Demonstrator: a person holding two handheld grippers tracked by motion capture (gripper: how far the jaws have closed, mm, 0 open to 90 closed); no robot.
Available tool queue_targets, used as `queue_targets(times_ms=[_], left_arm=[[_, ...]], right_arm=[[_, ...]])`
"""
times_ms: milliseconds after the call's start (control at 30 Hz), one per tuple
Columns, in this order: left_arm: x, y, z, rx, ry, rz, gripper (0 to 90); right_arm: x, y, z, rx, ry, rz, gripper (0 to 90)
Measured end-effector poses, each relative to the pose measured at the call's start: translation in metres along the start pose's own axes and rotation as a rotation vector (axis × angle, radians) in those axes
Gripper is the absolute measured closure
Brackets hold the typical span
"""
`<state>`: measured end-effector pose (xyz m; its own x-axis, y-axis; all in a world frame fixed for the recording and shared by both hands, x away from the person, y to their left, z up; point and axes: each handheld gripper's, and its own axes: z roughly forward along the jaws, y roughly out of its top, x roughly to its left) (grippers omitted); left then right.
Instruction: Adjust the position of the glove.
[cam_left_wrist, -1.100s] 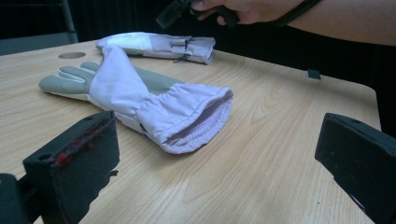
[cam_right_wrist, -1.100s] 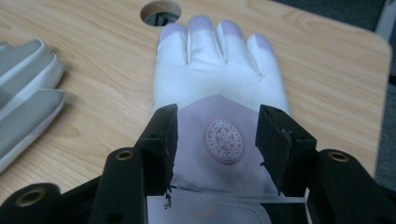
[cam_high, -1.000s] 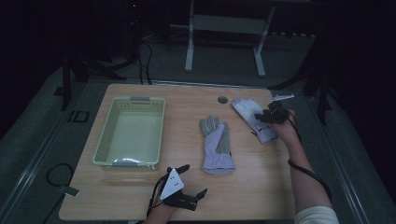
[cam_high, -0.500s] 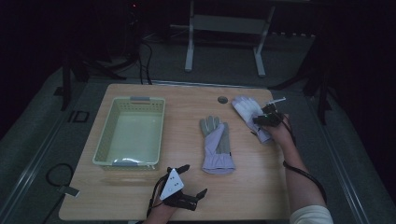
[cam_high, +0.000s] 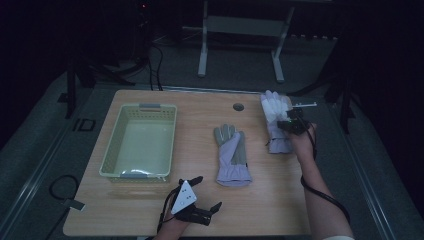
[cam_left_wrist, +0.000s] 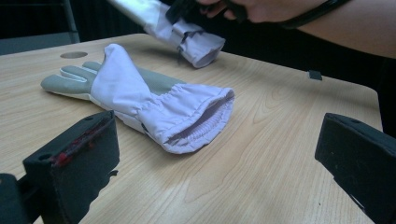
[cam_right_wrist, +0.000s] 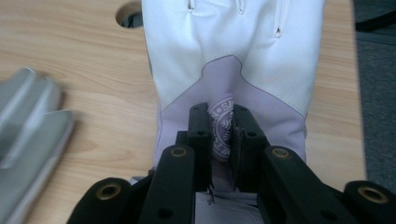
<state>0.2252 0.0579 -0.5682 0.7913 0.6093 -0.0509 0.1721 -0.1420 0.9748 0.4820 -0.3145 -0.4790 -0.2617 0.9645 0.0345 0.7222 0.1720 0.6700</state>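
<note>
Now we see the right tongs pinching a fold of the white-and-lilac fabric glove at its lilac back, near the cuff; the jaws have just been closing, and the printed round emblem sits squeezed between them. From above, that glove lies at the worktop's far right edge, to the right of the round cable hole, fingers pointing away from us, with the right tongs over its cuff end and a bare forearm trailing back toward the near edge. Nearer than the cable hole and slightly left of it, a second glove, grey-palmed with a lilac gathered cuff, rests flat on the pale wooden worktop, cuff toward us. Well left of the hole stands a pale green slotted plastic basket. Nearer still, close to the front edge, the left tongs hold spread apart with nothing between them; their own camera looks past both black jaws at the grey-palmed glove's open cuff.
</note>
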Motion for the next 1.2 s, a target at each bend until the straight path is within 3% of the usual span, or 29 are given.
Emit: queue_targets(times_ms=[133,433,700,933,1200], left_arm=[[0.000,0.000,0.000,-0.001,-0.002,0.002,0.0],[0.000,0.000,0.000,0.001,-0.002,0.003,0.0],[-0.001,0.000,0.000,0.000,-0.002,0.008,0.0],[-0.001,0.000,0.000,0.002,-0.001,0.010,0.0],[-0.001,0.000,0.001,0.002,-0.001,0.009,0.0]], right_arm=[[0.006,-0.005,-0.025,-0.040,0.012,0.060,80.6],[0.024,-0.020,-0.070,-0.108,0.001,0.122,80.6],[0.039,-0.046,-0.092,-0.137,0.013,0.168,80.6],[0.039,-0.074,-0.095,-0.117,-0.015,0.183,80.6],[0.035,-0.101,-0.072,-0.059,-0.026,0.226,80.3]])
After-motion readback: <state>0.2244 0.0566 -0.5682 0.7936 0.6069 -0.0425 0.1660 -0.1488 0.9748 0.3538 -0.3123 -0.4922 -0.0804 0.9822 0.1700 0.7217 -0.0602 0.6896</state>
